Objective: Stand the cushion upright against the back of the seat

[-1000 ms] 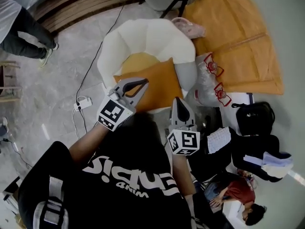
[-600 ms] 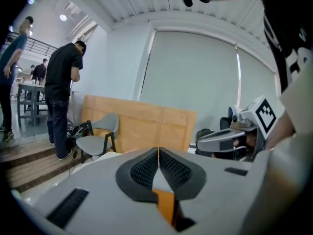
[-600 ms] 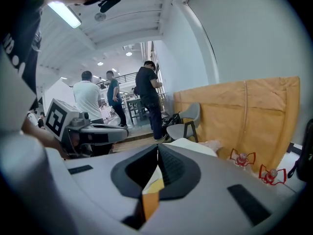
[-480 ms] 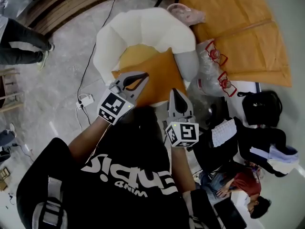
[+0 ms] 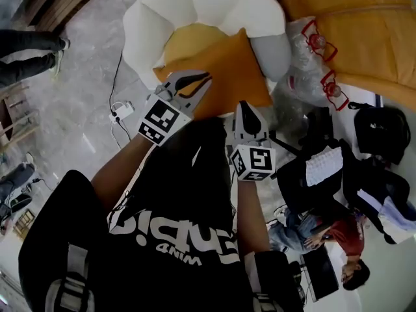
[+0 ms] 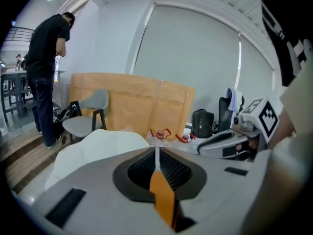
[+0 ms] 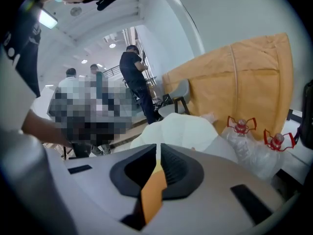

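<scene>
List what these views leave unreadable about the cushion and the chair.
Head view: the left hand-held gripper and right hand-held gripper cover the near edge of the cushion.
Head view: the back of the armchair runs off the top edge; from above, whether the cushion leans on it cannot be told.
Both gripper views: the cushion is only an orange sliver between shut jaws; the gripper bodies hide the rest.

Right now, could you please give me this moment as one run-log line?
cushion: lying on armchair seat, not upright | left gripper: jaws together, over cushion | right gripper: jaws together, at its near edge
</scene>
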`<control>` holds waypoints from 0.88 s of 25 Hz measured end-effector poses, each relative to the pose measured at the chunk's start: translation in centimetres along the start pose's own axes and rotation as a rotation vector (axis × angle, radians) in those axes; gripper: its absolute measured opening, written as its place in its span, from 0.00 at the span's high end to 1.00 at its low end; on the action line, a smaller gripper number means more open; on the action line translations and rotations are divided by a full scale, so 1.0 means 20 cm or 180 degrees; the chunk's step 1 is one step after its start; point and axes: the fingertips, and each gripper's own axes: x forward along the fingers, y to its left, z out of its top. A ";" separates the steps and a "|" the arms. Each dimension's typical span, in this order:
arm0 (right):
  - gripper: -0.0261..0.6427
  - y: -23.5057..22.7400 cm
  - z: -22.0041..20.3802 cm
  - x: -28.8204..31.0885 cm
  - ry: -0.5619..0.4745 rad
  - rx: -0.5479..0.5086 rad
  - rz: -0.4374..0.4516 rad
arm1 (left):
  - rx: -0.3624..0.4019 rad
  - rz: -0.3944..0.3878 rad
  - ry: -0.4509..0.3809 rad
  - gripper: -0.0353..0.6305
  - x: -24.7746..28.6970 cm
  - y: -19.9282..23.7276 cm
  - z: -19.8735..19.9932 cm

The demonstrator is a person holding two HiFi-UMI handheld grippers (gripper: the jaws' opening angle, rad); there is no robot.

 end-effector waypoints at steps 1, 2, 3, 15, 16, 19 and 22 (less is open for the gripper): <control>0.93 -0.04 -0.06 0.04 0.0044 0.0055 -0.0013 | -0.0003 -0.0002 0.0060 0.92 0.05 0.02 -0.05; 0.92 -0.08 -0.12 0.08 0.0078 0.0114 -0.0031 | -0.0013 -0.0002 0.0118 0.92 0.10 0.04 -0.11; 0.92 -0.12 -0.18 0.12 0.0107 0.0179 -0.0059 | -0.0027 -0.0001 0.0175 0.92 0.15 0.07 -0.17; 0.67 -0.64 -1.23 0.56 0.0957 0.0956 -0.0921 | 0.0010 -0.0102 0.1001 0.71 0.80 0.21 -1.05; 0.66 -0.66 -1.31 0.58 0.1042 0.0957 -0.0986 | 0.0022 -0.0086 0.1041 0.70 0.86 0.23 -1.11; 0.66 -0.74 -1.52 0.64 0.1268 0.0973 -0.1169 | 0.0110 0.0005 0.1200 0.69 1.00 0.31 -1.27; 0.64 -0.80 -1.65 0.71 0.1413 0.1003 -0.1224 | 0.0099 0.0088 0.1380 0.67 1.12 0.38 -1.42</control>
